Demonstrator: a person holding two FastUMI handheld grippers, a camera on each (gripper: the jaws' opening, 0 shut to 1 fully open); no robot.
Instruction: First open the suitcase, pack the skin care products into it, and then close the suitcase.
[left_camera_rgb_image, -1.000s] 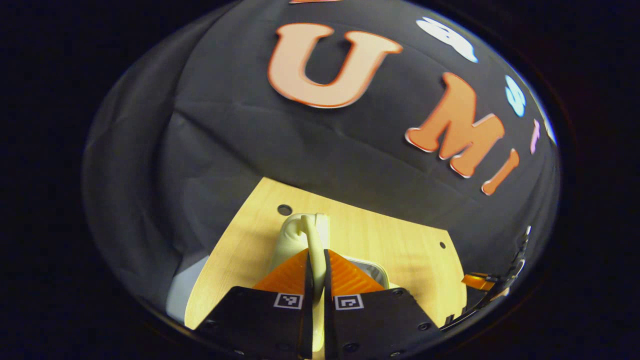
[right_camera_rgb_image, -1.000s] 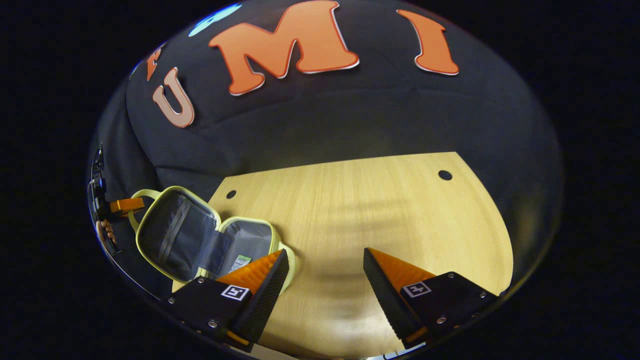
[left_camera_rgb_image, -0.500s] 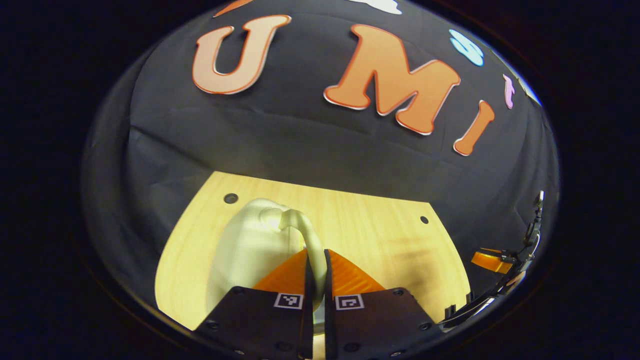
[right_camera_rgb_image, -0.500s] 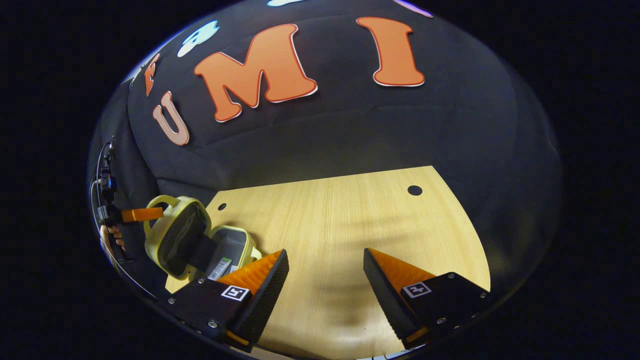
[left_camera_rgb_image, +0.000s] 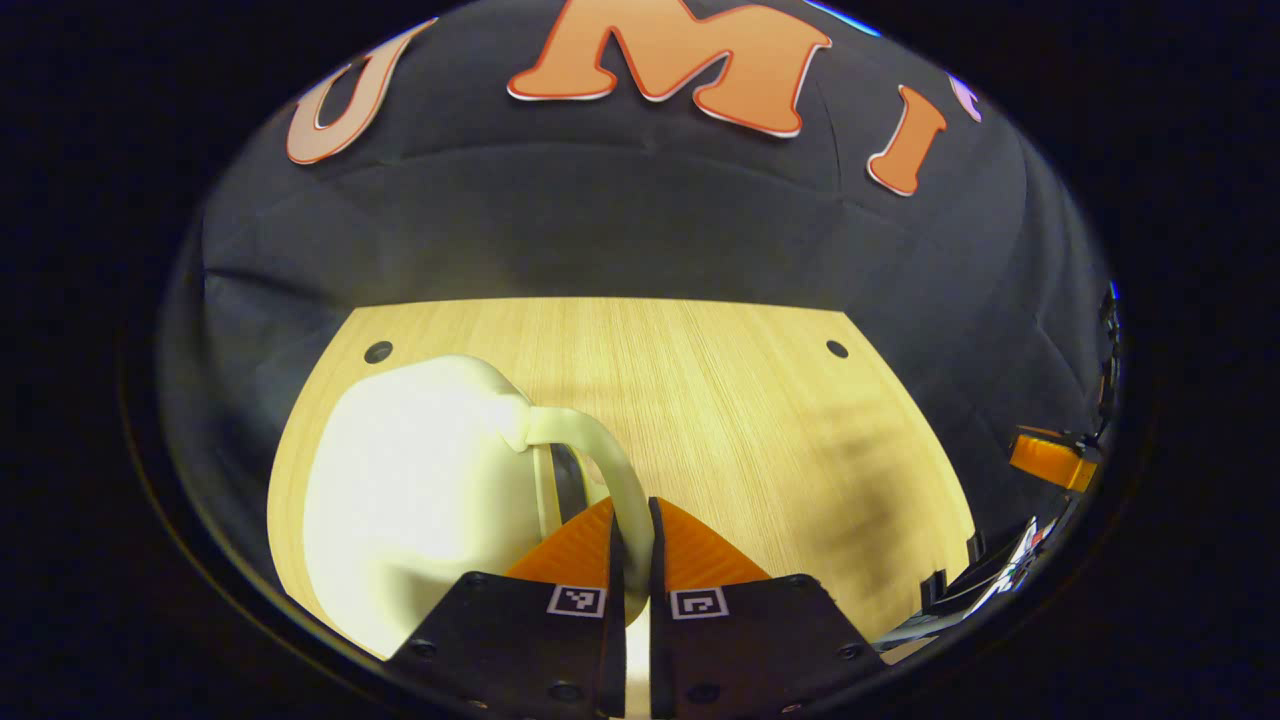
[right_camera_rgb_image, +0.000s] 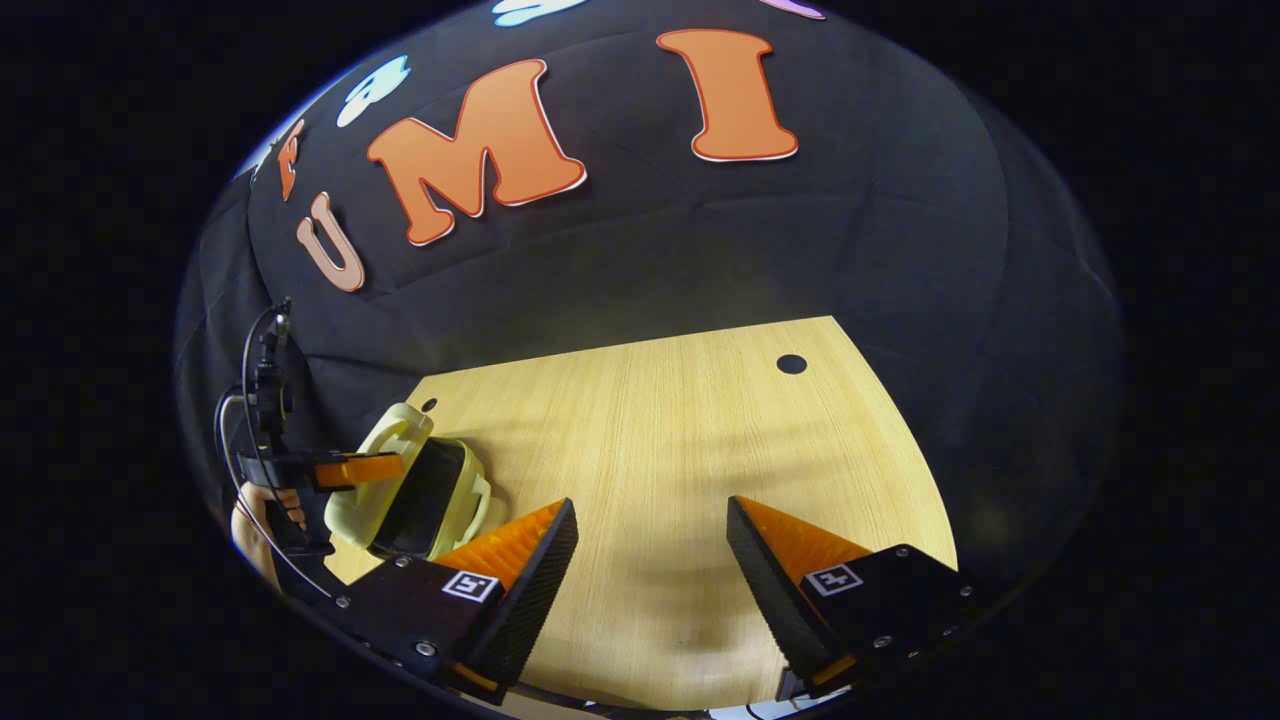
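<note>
A small pale yellow-green suitcase (left_camera_rgb_image: 420, 480) lies on the wooden table (left_camera_rgb_image: 760, 420), its lid's outer shell facing me in the left gripper view. My left gripper (left_camera_rgb_image: 630, 505) is shut on the lid's curved handle (left_camera_rgb_image: 600, 465). In the right gripper view the suitcase (right_camera_rgb_image: 450, 500) sits at the left with the lid tilted low over the base, leaving a dark gap; what lies inside is hidden. The left gripper (right_camera_rgb_image: 350, 468) and a hand (right_camera_rgb_image: 262, 510) are at its handle. My right gripper (right_camera_rgb_image: 650, 520) hovers open over bare table, to the right of the suitcase.
The wooden table (right_camera_rgb_image: 680, 420) has small round holes (right_camera_rgb_image: 791, 363) near its far corners. The black cloth wall stands right behind its far edge. The right gripper (left_camera_rgb_image: 1045, 460) shows at the far right in the left gripper view.
The left gripper has swung the lid by its handle from wide open down toward the base. The case's interior is now hidden. The right gripper stayed open and barely moved.
</note>
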